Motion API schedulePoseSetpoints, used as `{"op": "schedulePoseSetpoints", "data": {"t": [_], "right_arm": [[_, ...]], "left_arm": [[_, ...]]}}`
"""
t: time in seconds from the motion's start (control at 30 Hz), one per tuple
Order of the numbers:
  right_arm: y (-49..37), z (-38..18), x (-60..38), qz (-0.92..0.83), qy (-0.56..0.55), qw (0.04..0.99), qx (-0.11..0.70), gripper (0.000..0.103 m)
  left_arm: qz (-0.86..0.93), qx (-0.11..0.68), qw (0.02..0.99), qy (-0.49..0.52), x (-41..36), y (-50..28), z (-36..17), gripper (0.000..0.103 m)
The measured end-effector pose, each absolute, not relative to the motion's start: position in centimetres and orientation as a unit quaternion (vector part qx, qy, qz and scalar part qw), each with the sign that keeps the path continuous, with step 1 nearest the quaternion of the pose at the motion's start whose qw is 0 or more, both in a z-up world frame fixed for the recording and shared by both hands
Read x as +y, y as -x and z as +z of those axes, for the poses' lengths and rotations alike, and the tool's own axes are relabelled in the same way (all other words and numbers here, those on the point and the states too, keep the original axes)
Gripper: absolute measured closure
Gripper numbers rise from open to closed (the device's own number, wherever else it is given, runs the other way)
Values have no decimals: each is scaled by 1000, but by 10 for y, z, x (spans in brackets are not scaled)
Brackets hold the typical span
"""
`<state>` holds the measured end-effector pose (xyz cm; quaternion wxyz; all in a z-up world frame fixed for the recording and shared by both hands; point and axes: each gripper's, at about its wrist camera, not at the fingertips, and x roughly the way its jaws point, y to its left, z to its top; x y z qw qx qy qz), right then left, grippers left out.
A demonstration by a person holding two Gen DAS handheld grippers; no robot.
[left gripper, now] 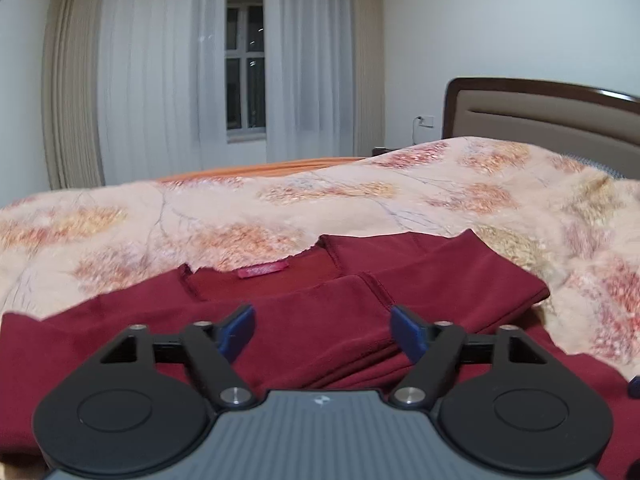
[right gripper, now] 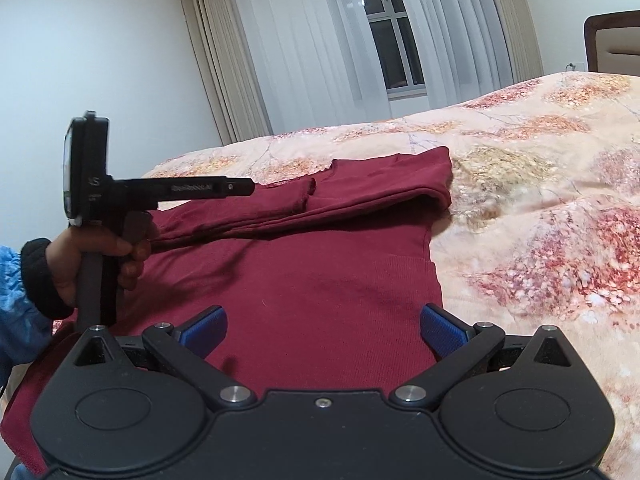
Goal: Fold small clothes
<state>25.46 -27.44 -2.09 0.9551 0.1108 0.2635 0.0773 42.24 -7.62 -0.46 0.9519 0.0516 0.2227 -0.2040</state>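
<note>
A dark red sweater (left gripper: 304,320) lies flat on the bed, its neckline with a pink label (left gripper: 263,270) at the far side and a sleeve folded across the chest. My left gripper (left gripper: 322,330) is open and empty, just above the folded sleeve. In the right wrist view the sweater (right gripper: 320,280) fills the middle, with the sleeve folded over its upper part. My right gripper (right gripper: 323,330) is open and empty above the sweater's body near its right edge. The left gripper's body (right gripper: 160,190) shows at the left, held by a hand above the sweater.
A floral peach bedspread (left gripper: 360,200) covers the bed all around the sweater. A dark wooden headboard (left gripper: 540,112) stands at the far right. Curtains and a window (left gripper: 244,60) are behind the bed.
</note>
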Motion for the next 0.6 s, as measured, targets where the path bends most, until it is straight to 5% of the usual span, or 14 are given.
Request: {"op": "schedulePoseSetpoints", "data": {"t": [0.13,0.43,0.6], "right_arm": [[-264,-13,-275,80,-101,958,256,0],[-359,11,-269,127,-129,954,237,4],[-431,-1,-256,100,-131,950,266,29]], "left_arm": [[-165,223,960,-26,-54,-412,5,2],[-3,241,970,13,41,-404,14,0],[62,258,964,30,93,-411,6,0]]}}
